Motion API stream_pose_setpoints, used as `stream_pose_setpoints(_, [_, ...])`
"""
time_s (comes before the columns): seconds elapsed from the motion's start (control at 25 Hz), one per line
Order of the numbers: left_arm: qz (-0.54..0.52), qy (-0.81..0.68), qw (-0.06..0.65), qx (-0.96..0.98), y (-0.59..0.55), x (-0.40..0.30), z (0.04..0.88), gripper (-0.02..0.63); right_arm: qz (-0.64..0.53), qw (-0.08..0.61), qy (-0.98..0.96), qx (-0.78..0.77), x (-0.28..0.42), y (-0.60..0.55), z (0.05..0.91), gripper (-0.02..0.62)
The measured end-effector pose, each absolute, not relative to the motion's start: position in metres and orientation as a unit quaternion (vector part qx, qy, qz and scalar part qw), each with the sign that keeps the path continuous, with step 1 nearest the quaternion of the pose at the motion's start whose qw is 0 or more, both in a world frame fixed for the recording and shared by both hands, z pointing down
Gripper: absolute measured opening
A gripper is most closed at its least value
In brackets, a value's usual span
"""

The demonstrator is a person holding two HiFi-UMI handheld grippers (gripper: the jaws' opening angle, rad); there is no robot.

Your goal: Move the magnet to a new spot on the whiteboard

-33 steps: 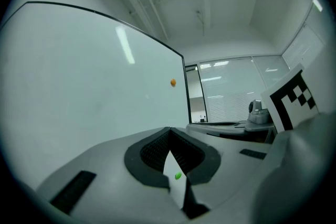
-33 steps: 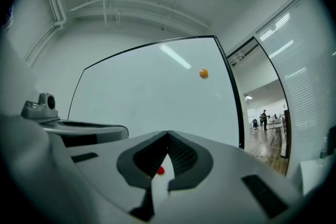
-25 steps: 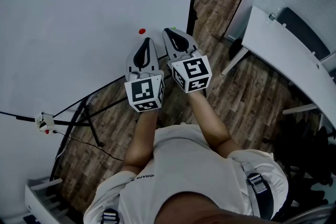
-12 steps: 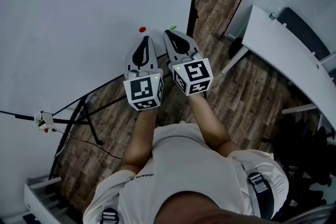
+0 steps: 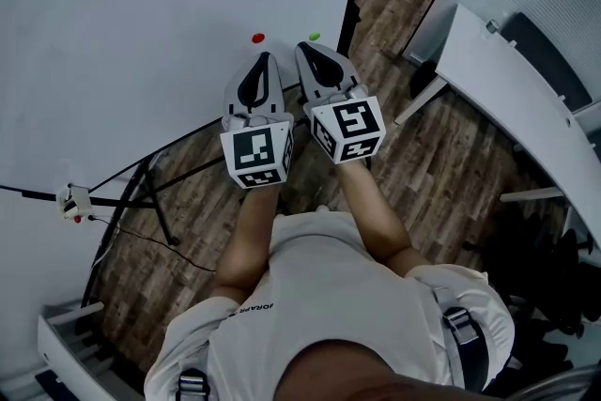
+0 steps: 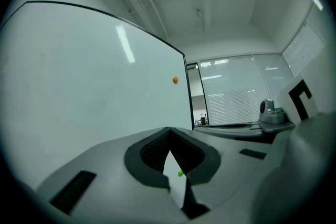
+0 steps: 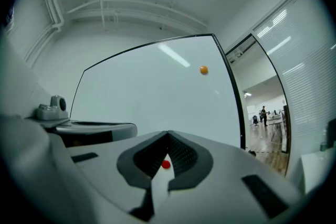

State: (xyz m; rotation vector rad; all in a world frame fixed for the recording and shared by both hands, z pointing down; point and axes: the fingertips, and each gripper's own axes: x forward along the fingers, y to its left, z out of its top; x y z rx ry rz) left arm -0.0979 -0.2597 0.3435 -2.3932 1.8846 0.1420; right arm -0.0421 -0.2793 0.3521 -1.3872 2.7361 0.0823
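Upright whiteboard (image 5: 141, 14); wood-plank floor (image 5: 451, 155); white desk (image 5: 507, 80) at right

**Inspector:** Classification of premises?

**Assessor:** Office. A large whiteboard (image 5: 141, 33) on a black stand occupies a wood-plank floor (image 5: 441, 174). A white desk (image 5: 507, 89) stands to the right of it, with a dark chair back (image 5: 549, 61) just behind.

**Inspector:** Corroborating features?

**Assessor:** Glazed partitions fitted with slatted blinds (image 7: 310, 60), strip lights (image 6: 215, 63) overhead and exposed ceiling pipes (image 7: 131, 8). Past the board's edge an open work floor is visible, with people (image 7: 262, 113) standing far off. They are too small to detail.
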Motion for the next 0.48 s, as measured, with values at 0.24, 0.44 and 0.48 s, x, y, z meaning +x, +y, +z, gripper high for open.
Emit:
stream_pose_setpoints(0.24, [0.045,0.615,0.047,-0.786,-0.256,-0.097,0.345,0.002,0.024,0.033,0.892,-0.451,-0.042,-0.277,0.357,0.012])
stream_pose_setpoints(0.44, [0.054,0.611,0.062,-0.788,-0.259,-0.102,0.334,0.002,0.038,0.043,0.892,-0.448,-0.047,-0.279,0.345,0.012])
stream_pose_setpoints(0.48, [0.057,0.610,0.067,-0.788,-0.260,-0.104,0.329,0.002,0.043,0.046,0.893,-0.446,-0.049,-0.280,0.341,0.012])
